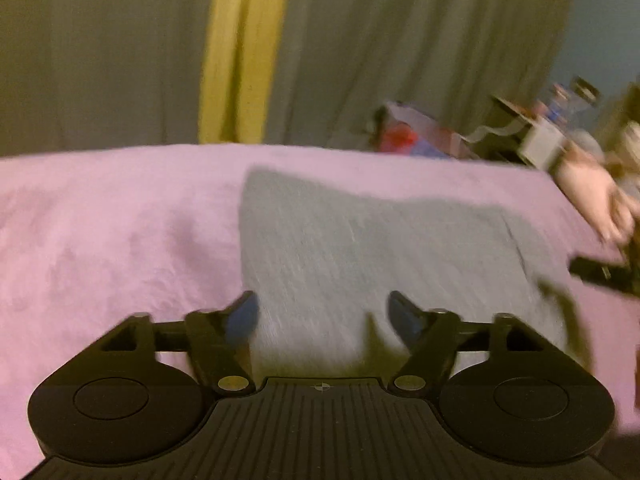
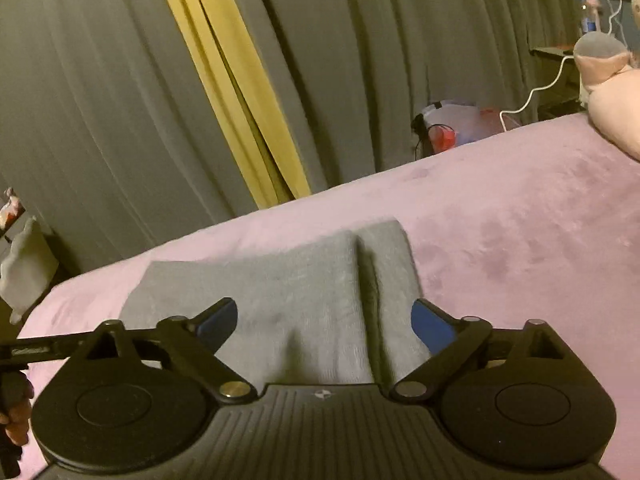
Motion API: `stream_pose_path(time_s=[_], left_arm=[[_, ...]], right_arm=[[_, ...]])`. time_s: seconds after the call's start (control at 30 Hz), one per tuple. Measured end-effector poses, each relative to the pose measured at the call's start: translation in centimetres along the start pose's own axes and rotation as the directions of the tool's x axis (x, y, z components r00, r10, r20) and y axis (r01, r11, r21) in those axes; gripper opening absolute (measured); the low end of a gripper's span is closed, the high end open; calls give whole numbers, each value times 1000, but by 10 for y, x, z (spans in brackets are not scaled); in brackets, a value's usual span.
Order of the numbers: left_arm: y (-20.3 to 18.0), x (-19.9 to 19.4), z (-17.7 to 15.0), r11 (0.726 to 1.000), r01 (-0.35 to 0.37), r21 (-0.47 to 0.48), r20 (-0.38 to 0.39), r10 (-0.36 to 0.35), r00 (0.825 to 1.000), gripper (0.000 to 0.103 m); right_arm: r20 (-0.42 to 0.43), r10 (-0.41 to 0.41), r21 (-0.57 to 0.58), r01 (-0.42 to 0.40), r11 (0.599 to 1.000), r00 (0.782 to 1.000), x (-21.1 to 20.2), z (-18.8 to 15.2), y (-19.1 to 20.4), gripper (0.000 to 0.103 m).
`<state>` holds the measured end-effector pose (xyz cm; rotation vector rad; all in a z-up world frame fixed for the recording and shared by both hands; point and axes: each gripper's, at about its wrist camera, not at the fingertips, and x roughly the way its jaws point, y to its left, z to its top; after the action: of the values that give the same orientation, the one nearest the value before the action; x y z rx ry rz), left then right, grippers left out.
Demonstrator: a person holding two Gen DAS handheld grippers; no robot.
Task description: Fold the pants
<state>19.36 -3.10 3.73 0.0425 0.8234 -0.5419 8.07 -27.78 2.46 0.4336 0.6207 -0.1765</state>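
Grey pants (image 1: 360, 248) lie flat on the pink bed (image 1: 100, 240), long side running left to right, just ahead of left gripper (image 1: 322, 314), fingers spread, holding nothing | right view: right gripper (image 2: 324, 322) over pants (image 2: 260, 292), fingers spread, empty.

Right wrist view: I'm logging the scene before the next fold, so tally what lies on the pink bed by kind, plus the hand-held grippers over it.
Folded grey knit pants: 1
Pale pink plush toy at the bed's far right corner: 1
Hand-held grippers, both with jaws apart: 2 (right, left)
Total: 4, on or above the pink fleece bedspread.
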Motion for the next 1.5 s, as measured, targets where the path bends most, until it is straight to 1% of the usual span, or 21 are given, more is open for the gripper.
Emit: stream_pose_path(time_s=[0.07, 0.1, 0.13, 0.2, 0.23, 0.27, 0.33, 0.4, 0.5, 0.57, 0.63, 0.67, 0.73, 0.8, 0.93, 1.07, 1.17, 1.27, 1.33, 1.4, 1.5], left_arm=[[-10, -7, -17, 998, 24, 66, -16, -23, 1000, 90], [-15, -7, -27, 995, 30, 100, -40, -26, 999, 93], [-18, -4, -37, 992, 23, 124, -67, -15, 998, 94], [-20, 11, -55, 988, -19, 152, -115, 37, 993, 98], [-19, 17, -63, 989, -33, 146, -118, 51, 992, 99], [-17, 16, -66, 993, -46, 109, -106, 57, 993, 101], [-16, 10, -63, 996, -74, 42, -103, 78, 992, 102], [-19, -3, -67, 993, -115, -1, -75, 115, 991, 101], [-28, -18, -92, 986, -168, 7, -62, 168, 984, 101], [-39, -19, -100, 983, -178, 47, -118, 182, 976, 101], [-45, -18, -104, 974, -214, 74, -156, 224, 962, 101], [-51, -19, -110, 969, -232, 86, -160, 243, 957, 101], [-61, -22, -121, 959, -260, 111, -148, 274, 950, 101], [-72, -30, -132, 945, -297, 136, -123, 313, 942, 101], [-82, -48, -140, 930, -325, 173, -51, 338, 940, 101], [-87, -58, -136, 925, -340, 170, 2, 345, 939, 101], [-88, -62, -134, 926, -341, 161, 15, 343, 939, 101], [-92, -58, -129, 928, -334, 167, 26, 334, 942, 102], [-92, -59, -129, 930, -331, 160, 21, 332, 943, 102], [-90, -57, -128, 933, -329, 145, 10, 331, 944, 102], [-89, -55, -126, 925, -358, 130, 5, 360, 933, 102]], right_arm=[[-16, 21, 17, -21, 1000, 1000, -6, -10, -4, 97], [-26, 19, 19, -19, 1000, 999, -7, -15, -7, 97], [-34, 2, 17, -1, 1000, 999, -7, -20, -10, 97], [-67, -104, -18, 103, 995, 992, 1, -33, -13, 99], [-66, -100, -23, 98, 995, 993, 4, -39, -14, 99], [-56, -93, -11, 93, 996, 994, 3, -43, -14, 99], [-35, -134, 13, 134, 991, 990, -8, -42, -11, 99], [35, -191, -6, 191, 982, 981, -28, -51, -1, 99], [92, -204, -81, 211, 974, 975, -50, -66, 17, 99], [76, -196, -99, 203, 974, 978, -57, -79, 27, 99], [10, -201, -112, 201, 973, 980, -58, -89, 38, 99], [-26, -223, -129, 218, 967, 975, -58, -92, 44, 99], [-83, -281, -190, 262, 946, 956, -54, -98, 58, 99], [-100, -314, -238, 284, 929, 944, -56, -104, 67, 99], [-86, -274, -230, 249, 941, 958, -77, -118, 75, 99], [-38, -269, -267, 250, 931, 962, -93, -124, 85, 99], [2, -259, -289, 248, 925, 966, -96, -124, 90, 99], [32, -280, -300, 276, 913, 960, -95, -124, 93, 99], [45, -299, -304, 298, 905, 953, -91, -123, 94, 99], [49, -298, -303, 299, 905, 953, -90, -122, 94, 99], [53, -309, -301, 311, 902, 949, -85, -123, 94, 99]])
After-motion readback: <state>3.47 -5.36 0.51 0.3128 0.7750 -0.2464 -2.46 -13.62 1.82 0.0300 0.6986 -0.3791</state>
